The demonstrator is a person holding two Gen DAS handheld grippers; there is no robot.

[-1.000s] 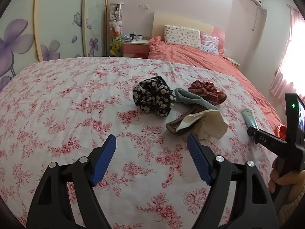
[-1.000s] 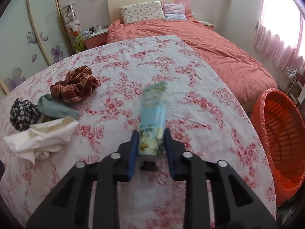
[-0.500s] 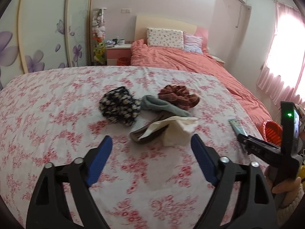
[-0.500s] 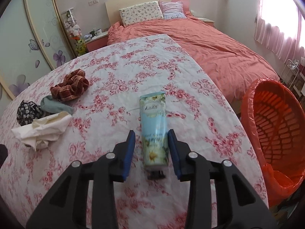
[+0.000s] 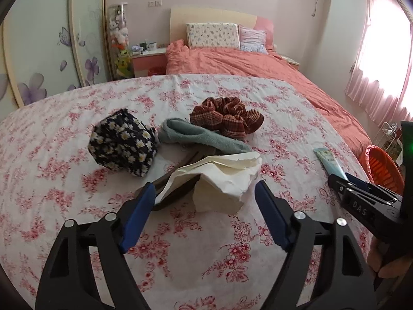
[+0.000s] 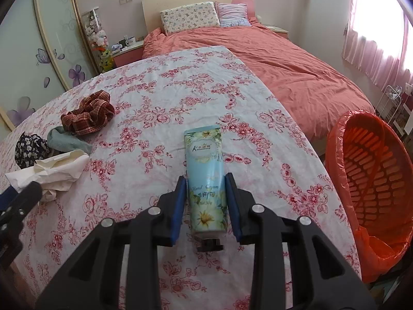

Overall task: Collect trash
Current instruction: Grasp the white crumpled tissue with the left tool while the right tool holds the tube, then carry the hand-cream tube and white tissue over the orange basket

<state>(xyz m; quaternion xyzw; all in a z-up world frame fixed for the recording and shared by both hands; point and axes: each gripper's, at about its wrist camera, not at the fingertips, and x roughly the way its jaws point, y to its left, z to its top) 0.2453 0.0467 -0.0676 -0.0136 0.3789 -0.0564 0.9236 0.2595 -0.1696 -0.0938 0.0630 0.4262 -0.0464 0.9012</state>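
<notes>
Right-wrist view looks down on a floral sheet (image 6: 155,98) spread over a flat surface, with the right gripper (image 6: 206,180) low over a light-blue hand-cream tube (image 6: 205,170) that lies flat, cap toward the camera. The tube sits between the two blue pads, whose jaws are closing; the right pad lies against the tube's edge, while a thin gap seems to remain at the left pad, so a firm clamp cannot be confirmed. An orange basket lined with an orange bag (image 6: 371,180) stands off the sheet's right edge, near the tube. Left-wrist view shows the left gripper (image 5: 205,199) with its jaws wide apart and closing, nothing pressed between them; just past its fingertips lies a crumpled white tissue (image 5: 227,180) draped over a dark flat object (image 5: 170,191) whose identity cannot be told. Beyond the tissue rest a teal cloth (image 5: 196,137), a navy daisy-print fabric piece (image 5: 124,144) and a red plaid scrunchie (image 5: 227,116), all close together. A pink-covered bed (image 5: 258,67) with two pillows stands behind.
</notes>
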